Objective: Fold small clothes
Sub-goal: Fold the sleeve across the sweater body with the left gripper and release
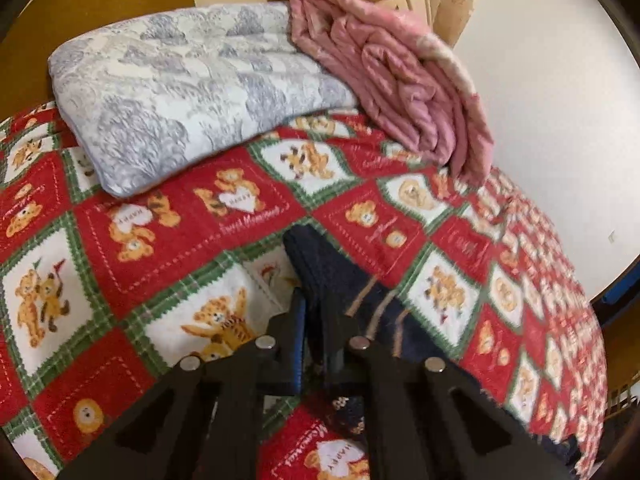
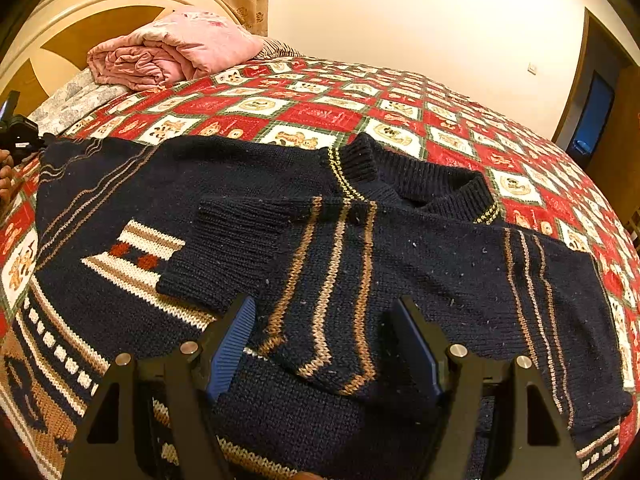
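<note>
A navy knitted sweater with tan stripes lies spread on the teddy-bear bedspread, one sleeve folded across its chest. My right gripper hovers open just above that folded sleeve, whose striped cuff end lies between its blue pads without them pressing on it. In the left wrist view my left gripper is shut on a dark ribbed part of the sweater, which trails away over the bedspread. That left gripper also shows at the far left edge of the right wrist view, by the sweater's other sleeve.
A folded grey-white quilt and a rolled pink quilt lie at the head of the bed, before a cream and wood headboard. A white wall and a dark doorway stand beyond the bed's far side.
</note>
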Tool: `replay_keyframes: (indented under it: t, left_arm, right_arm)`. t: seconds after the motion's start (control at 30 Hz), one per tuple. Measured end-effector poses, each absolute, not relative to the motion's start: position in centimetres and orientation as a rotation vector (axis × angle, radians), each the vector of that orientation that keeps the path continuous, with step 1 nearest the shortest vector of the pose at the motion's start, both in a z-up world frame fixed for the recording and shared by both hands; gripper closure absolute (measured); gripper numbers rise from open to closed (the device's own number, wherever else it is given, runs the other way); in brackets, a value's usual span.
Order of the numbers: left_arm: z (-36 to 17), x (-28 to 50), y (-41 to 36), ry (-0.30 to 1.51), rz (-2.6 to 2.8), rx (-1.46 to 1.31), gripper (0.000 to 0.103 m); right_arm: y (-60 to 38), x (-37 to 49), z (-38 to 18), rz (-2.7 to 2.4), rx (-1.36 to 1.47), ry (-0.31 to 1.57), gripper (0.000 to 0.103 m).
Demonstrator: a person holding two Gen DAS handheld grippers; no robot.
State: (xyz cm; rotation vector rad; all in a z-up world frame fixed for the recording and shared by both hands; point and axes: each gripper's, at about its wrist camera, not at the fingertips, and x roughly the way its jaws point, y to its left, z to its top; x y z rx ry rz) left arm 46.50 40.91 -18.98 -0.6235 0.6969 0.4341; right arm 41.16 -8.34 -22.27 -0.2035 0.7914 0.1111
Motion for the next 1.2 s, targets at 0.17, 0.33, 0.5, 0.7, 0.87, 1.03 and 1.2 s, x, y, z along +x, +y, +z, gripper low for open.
replay_keyframes:
  t: [0.17, 0.33, 0.5, 0.7, 0.87, 1.03, 1.2]
  left_arm:
    - [-17.4, 44.7, 41.7, 0.65, 0.392, -0.697, 0.096]
    - [-16.0, 43.3, 41.4, 0.629, 0.332, -0.769, 0.096]
    - [-13.9, 42.0, 39.3, 0.605, 0.247, -0.787, 0.096]
    - [-10.9, 41.1, 34.2, 0.624, 0.117, -0.727, 0.096]
    - [-8.7, 39.9, 29.2, 0.619, -0.003, -0.684, 0.096]
    - [-7.4, 39.4, 23.6, 0.639, -0.116, -0.671, 0.096]
    - [-7.5, 39.7, 16.8, 0.682, -0.23, -0.693, 0.096]
  right_arm:
    - [-8.4, 41.2, -22.3, 0.113, -0.199, 0.792, 0.031]
    - [-8.8, 41.3, -22.3, 0.128, -0.169, 0.799, 0.031]
    - [-9.1, 41.4, -22.2, 0.14, -0.145, 0.805, 0.03]
    - [-11.1, 40.4, -20.5, 0.115, -0.051, 0.766, 0.026]
    - [-12.3, 38.2, -19.3, 0.111, -0.033, 0.736, 0.026]
    - [-13.1, 35.9, -18.4, 0.139, -0.026, 0.727, 0.026]
    - [-14.8, 34.0, -18.1, 0.146, -0.003, 0.735, 0.026]
